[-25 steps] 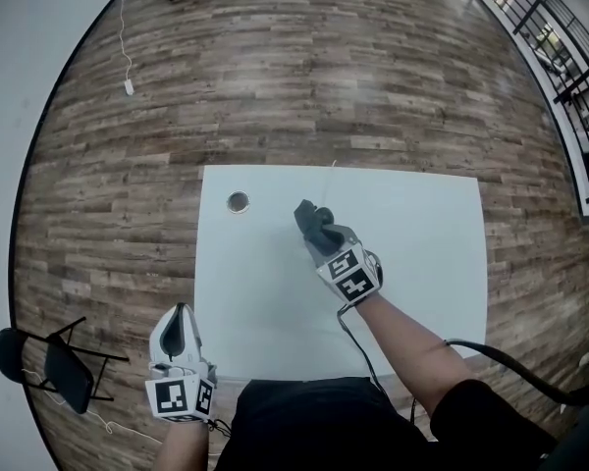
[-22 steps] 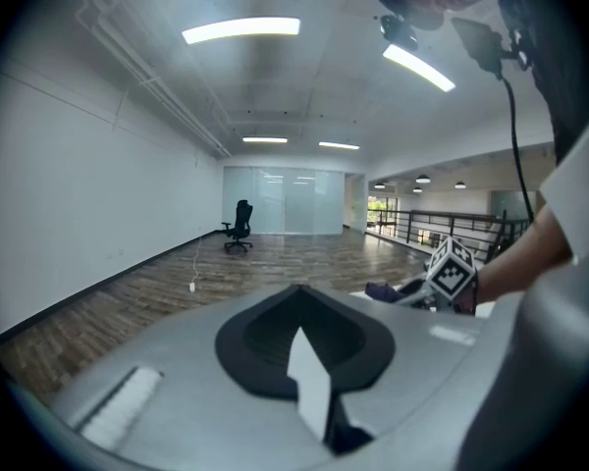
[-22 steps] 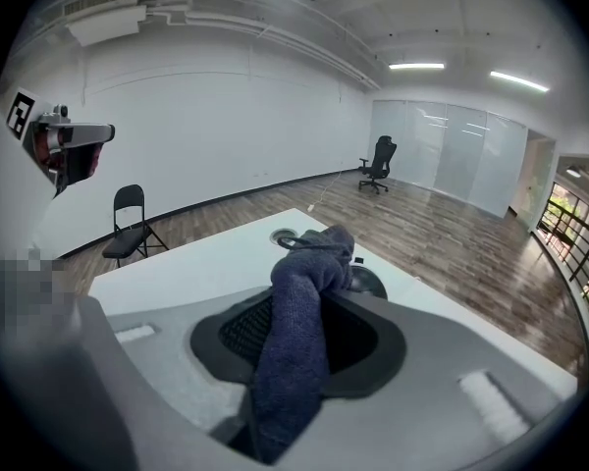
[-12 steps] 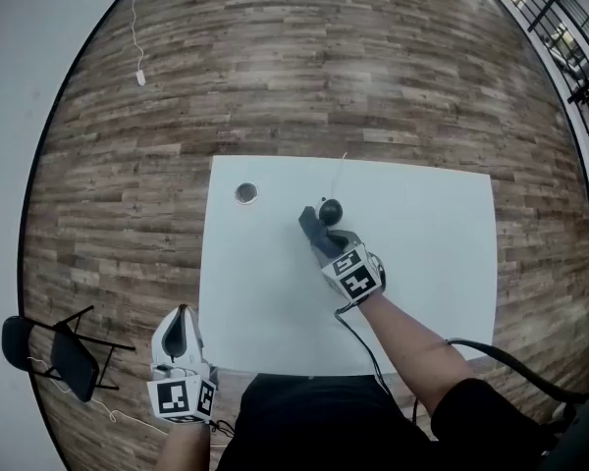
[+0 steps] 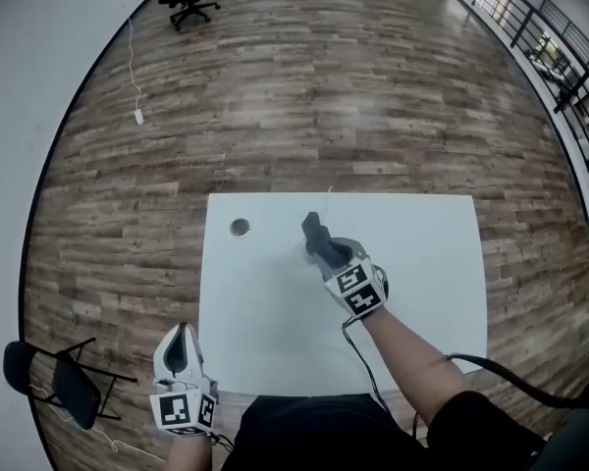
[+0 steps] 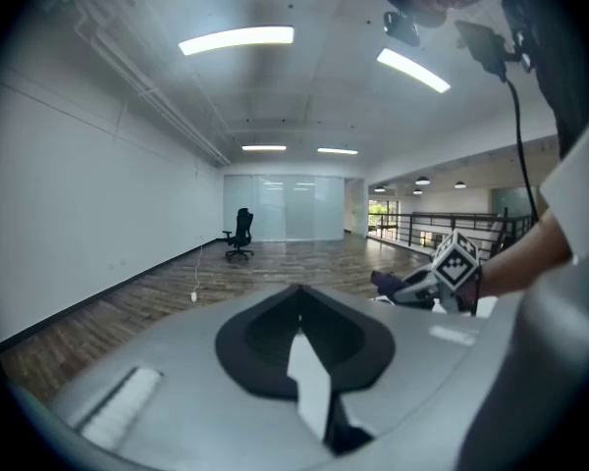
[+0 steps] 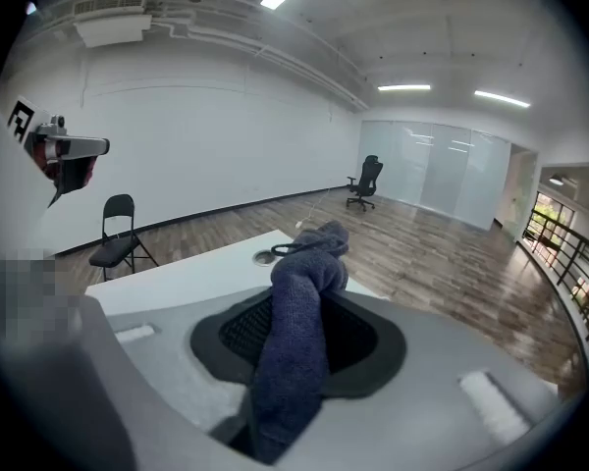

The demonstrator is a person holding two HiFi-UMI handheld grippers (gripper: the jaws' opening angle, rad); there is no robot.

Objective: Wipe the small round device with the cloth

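Because the cloth (image 7: 294,312) pinched in your right gripper (image 5: 319,241) hangs over the table (image 5: 422,263), you can't make out the round device; your left gripper (image 5: 180,334), closed and empty, hovers near-left. The grommet hole (image 5: 240,228), left of the cloth, escapes the left gripper view.

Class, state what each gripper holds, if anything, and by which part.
The right gripper pinches the cloth by one bunched end, the rest poking out; left gripper holds nothing.

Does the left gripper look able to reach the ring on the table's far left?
Probably yes: only bare table lies between the left gripper and the ring, though it needs a forward reach.
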